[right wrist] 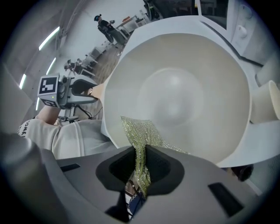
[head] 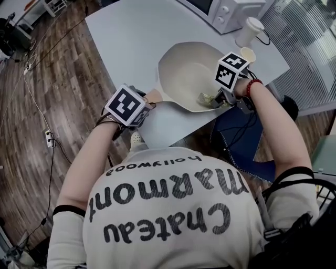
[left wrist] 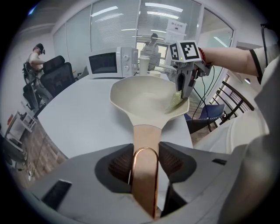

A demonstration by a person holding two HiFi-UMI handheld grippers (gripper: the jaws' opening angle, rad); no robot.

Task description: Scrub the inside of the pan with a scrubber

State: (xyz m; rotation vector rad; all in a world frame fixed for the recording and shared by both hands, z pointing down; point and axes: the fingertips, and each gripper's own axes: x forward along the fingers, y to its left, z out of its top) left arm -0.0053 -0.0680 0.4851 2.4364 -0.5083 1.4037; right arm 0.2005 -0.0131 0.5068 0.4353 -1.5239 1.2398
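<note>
In the head view the left gripper [head: 137,109] hides its own jaws and most of the pan handle [head: 154,96] beneath its marker cube [head: 126,104]; the top edge crops the microwave [head: 231,13]. The lower end of the scrubber [right wrist: 139,133] disappears between the jaws of the right gripper [right wrist: 141,170]

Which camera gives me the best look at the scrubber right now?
The right gripper view: the scrubber fills its foreground, green-gold mesh pinched by the right gripper and draped on the pan wall. The head view shows only a small greenish patch; the left gripper view, a thin strip.
</note>
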